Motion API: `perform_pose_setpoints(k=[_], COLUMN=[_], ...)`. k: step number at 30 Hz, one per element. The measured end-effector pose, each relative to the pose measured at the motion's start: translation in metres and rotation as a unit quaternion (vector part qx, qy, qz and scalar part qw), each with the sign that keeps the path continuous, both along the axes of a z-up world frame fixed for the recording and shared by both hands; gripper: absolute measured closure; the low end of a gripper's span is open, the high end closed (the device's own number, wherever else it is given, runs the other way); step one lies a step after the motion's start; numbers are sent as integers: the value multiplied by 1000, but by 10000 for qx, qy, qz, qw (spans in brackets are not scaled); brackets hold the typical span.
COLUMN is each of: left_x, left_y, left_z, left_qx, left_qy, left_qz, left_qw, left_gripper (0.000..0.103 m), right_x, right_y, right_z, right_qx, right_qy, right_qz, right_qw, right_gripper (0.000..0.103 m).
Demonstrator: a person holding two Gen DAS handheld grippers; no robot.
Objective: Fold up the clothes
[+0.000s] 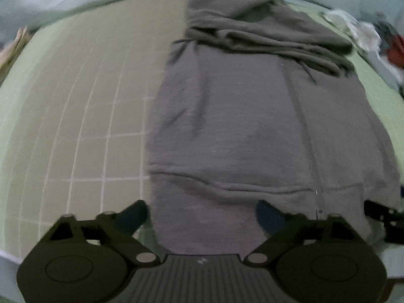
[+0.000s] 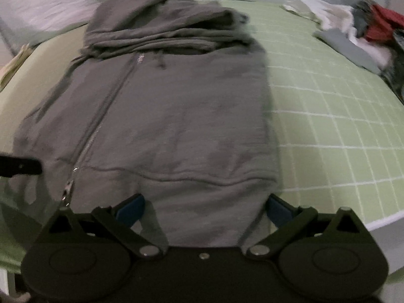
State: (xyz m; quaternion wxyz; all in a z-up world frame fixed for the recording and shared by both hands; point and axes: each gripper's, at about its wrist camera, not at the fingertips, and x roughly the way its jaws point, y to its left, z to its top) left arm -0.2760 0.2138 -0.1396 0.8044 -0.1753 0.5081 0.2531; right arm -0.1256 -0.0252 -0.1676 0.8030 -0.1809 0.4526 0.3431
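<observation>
A: Left wrist view: left gripper [image 1: 202,216] tilted down over the near hem of a grey zip hoodie [image 1: 252,131], jaws spread wide, blue pads on either side of the hem band. Nothing clamped; cloth lying between the fingers, not pinched as far as can be seen.

B: And beyond the fingers?

A: Hoodie body stretching straight ahead, front side up, zipper [image 1: 317,197] running just right of the right finger. Folded sleeves and hood bunched across the far end. Green grid mat [image 1: 75,126] bare to the left of the gripper. Far right, a heap of other clothes [image 1: 373,38], blurred. At the right edge, a dark piece of the right gripper [image 1: 381,214], just beside the hem.

B: Right wrist view?

A: Right gripper [image 2: 205,208] likewise wide apart over the same hem, right-hand corner of it. Left pad on the cloth side, right pad at the hoodie's right edge where the mat [image 2: 328,126] begins. No grip visible. Zipper pull [image 2: 68,186] to the left of the left finger; past it, a black tip of the left gripper [image 2: 22,168] poking in from the left edge. Hoodie [image 2: 164,113] ahead, sleeves stacked at the far end, clothes pile [image 2: 366,30] off to the far right.
</observation>
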Motion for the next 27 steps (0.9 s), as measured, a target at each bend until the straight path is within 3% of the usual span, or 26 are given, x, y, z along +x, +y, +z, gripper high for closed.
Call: perform_pose_setpoints(k=[2,3,4,5,6,8,14,18,22,27], left_x=[2,2,4,5,6,5,9,23,42,72], left_y=[-5,-6,-5,-5,-4,0,15,37,57,81], left_z=[3,5,7,9,12,23,85,126,151,168], left_qx=[28,-7,-88,-170,-243,-329,31,135,211,275], left_qy=[-76,-110,-136,-161,-205,-375,-1216,-1812,-2249,-2561], left_qz=[-110,-126,-112,-99,-44,195,463,811,1081,1148], left_qw=[9999,9999,9998,9997,9995,9986,9915,9800,9681,9594], left_gripper=[36,49,55,74,84,87,89,92,92,92], right_x=[-2,-3,-3,-3,0,2,22,52,86,120], right_y=[0,0,0,-1,-1,0,6,17,31,53], right_z=[3,5,8,11,13,24,82,117,139,152], right_qx=[72,130,214,304,479,679,1506,2127,2605,2933], right_qy=[-14,-38,1,57,246,284,-13,-160,-285,-385], right_qz=[106,179,200,208,137,80,187,33,-106,-128], right_qw=[9999,9997,9996,9993,9985,9973,9884,9770,9650,9552], right_gripper=[19,42,74,89,91,92,93,93,93,93])
